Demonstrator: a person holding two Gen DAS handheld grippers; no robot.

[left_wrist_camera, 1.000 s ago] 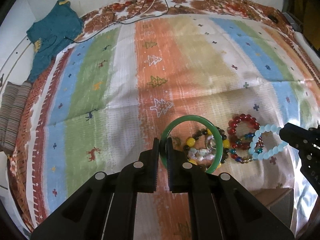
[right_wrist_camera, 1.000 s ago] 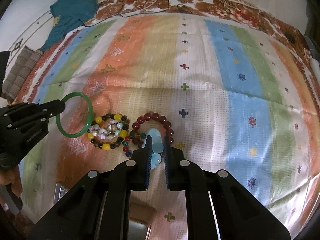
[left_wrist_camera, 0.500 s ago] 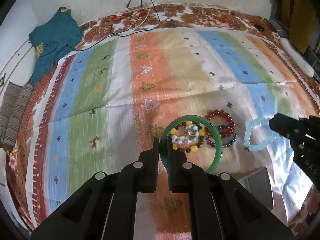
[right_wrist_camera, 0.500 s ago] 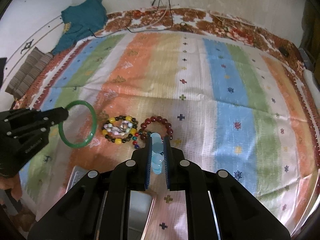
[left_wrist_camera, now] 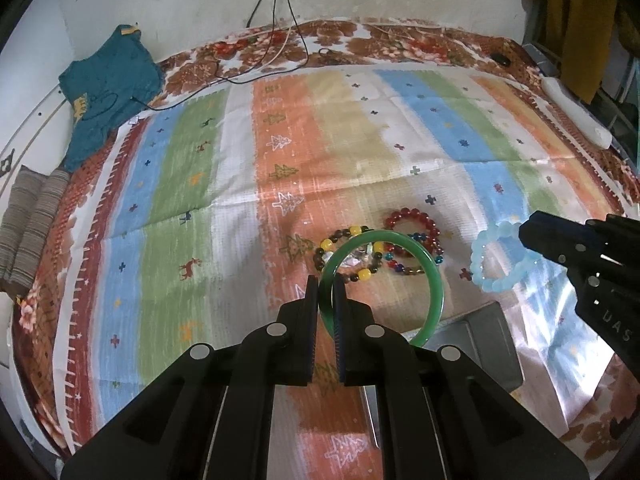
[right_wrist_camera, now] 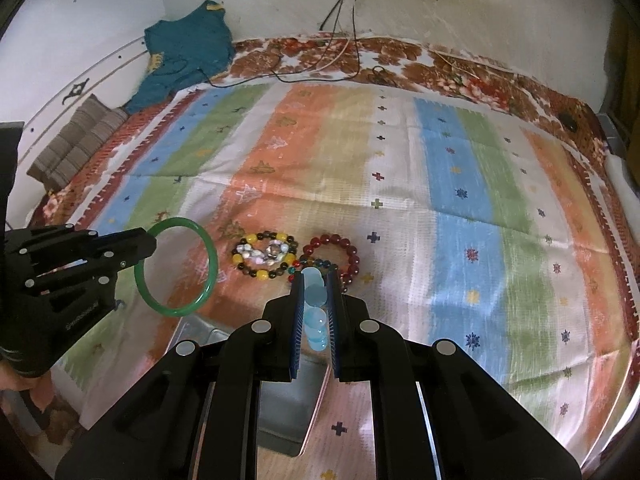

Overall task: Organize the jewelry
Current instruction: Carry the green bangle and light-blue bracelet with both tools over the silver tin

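My left gripper (left_wrist_camera: 326,284) is shut on a green bangle (left_wrist_camera: 434,276) and holds it above the striped cloth; the bangle also shows in the right wrist view (right_wrist_camera: 210,256). My right gripper (right_wrist_camera: 314,280) is shut on a pale blue bead bracelet (right_wrist_camera: 314,304), which hangs beside it in the left wrist view (left_wrist_camera: 486,280). On the cloth lie a yellow-and-dark bead bracelet (right_wrist_camera: 264,258) and a red bead bracelet (right_wrist_camera: 340,250). A grey metal box (right_wrist_camera: 288,412) sits open below both grippers.
A teal garment (left_wrist_camera: 106,92) and striped cushions (left_wrist_camera: 28,236) lie at the far left. Cables (left_wrist_camera: 276,52) run along the back wall. The striped cloth (left_wrist_camera: 360,140) covers the bed.
Both grippers have lifted and pulled back toward me with their bracelets. The grey box has come into view beneath them.
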